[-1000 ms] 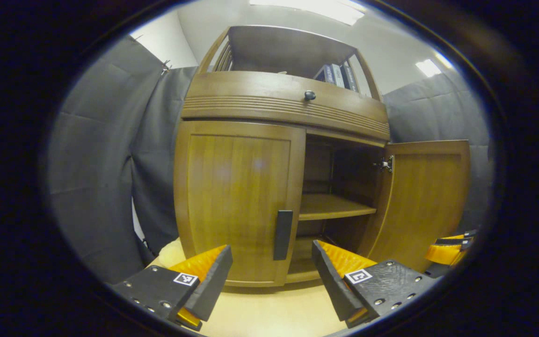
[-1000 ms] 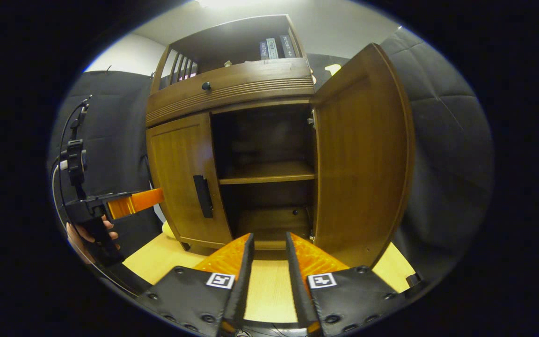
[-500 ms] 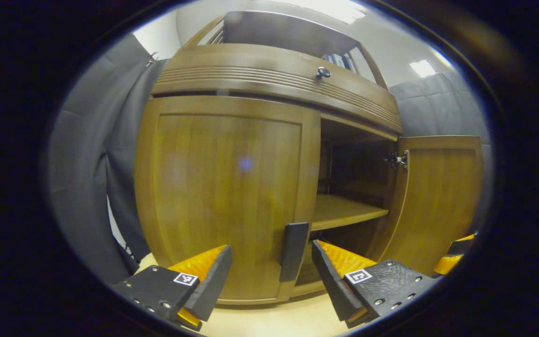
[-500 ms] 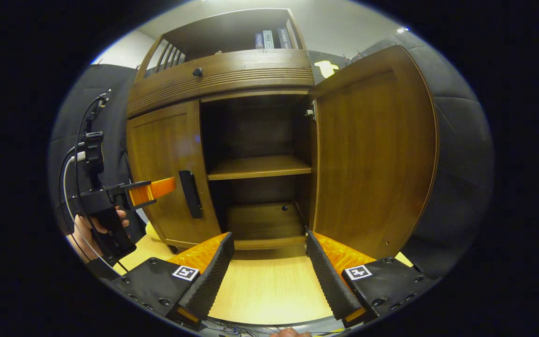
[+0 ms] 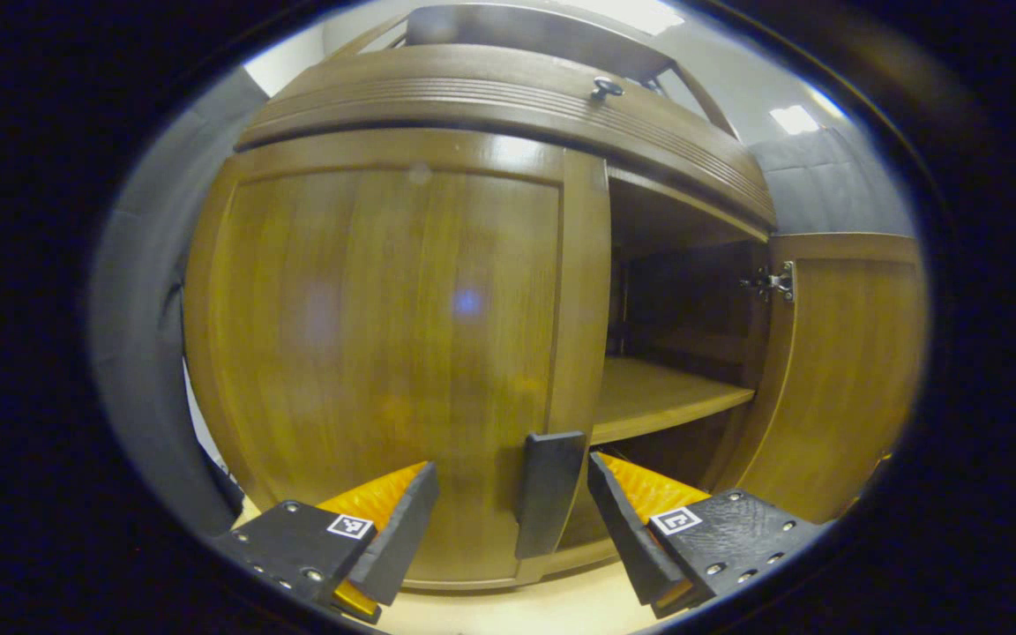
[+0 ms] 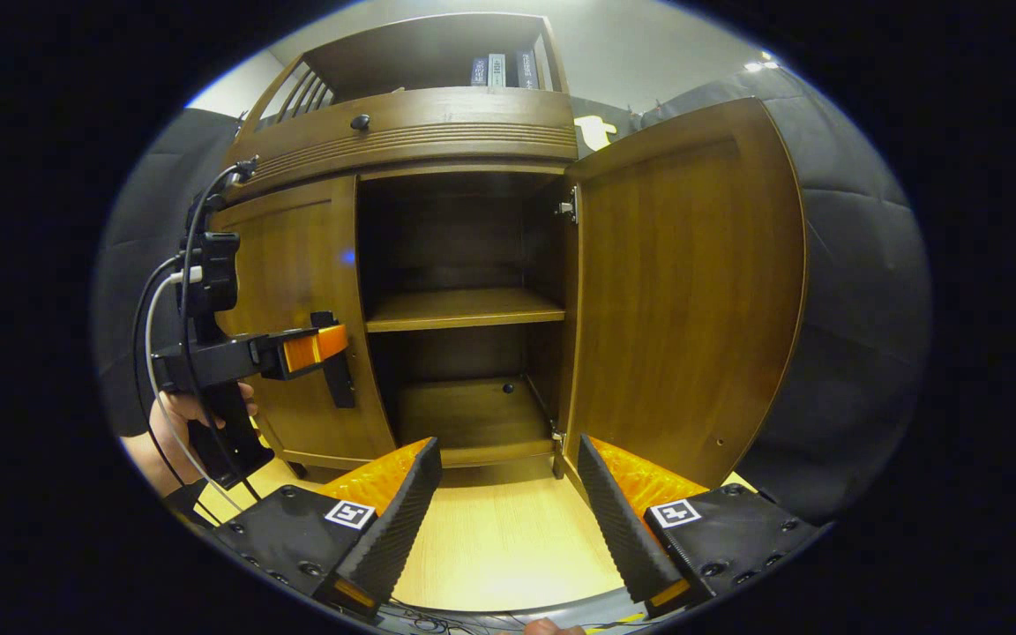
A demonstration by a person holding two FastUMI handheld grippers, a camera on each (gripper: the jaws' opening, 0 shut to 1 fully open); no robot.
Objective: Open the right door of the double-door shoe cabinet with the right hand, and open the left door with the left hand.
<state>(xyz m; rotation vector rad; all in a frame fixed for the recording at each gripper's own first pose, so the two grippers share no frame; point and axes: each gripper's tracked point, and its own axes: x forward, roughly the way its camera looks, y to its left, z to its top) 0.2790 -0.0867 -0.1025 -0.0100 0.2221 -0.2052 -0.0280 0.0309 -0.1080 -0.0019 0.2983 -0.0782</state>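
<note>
We see a pale wooden table (image 6: 508, 547) carrying the shoe cabinet (image 6: 437, 145), with dark grey padded cloth (image 6: 852, 291) hung around the booth and a light ceiling above; a bright ceiling lamp (image 5: 792, 118) shows in the left gripper view. Some cables lie at the table's near edge in the right gripper view.

The cabinet is brown varnished wood with a ribbed drawer front and a small dark knob (image 6: 360, 122). Above it is an open top shelf holding a few books (image 6: 499, 70). The right door (image 6: 684, 300) stands swung wide open, its hinge (image 6: 567, 208) visible at the upper inner edge. Behind it we see the dark interior, one inner shelf (image 6: 464, 309) across the middle and the bottom board below. The left door (image 5: 384, 353) is shut flush, its dark vertical handle (image 5: 545, 504) near its inner edge.

In the left gripper view, the left tongs (image 5: 508, 516) are spread open, and the handle stands between the two fingers without our seeing either one press on it. In the right gripper view we see the same left tongs (image 6: 318, 346) from the side at the handle, held by a hand (image 6: 177, 419), with a cable running up from the device. The right tongs (image 6: 508, 520) are spread open over the table in front of the open compartment, holding nothing, apart from the right door.
</note>
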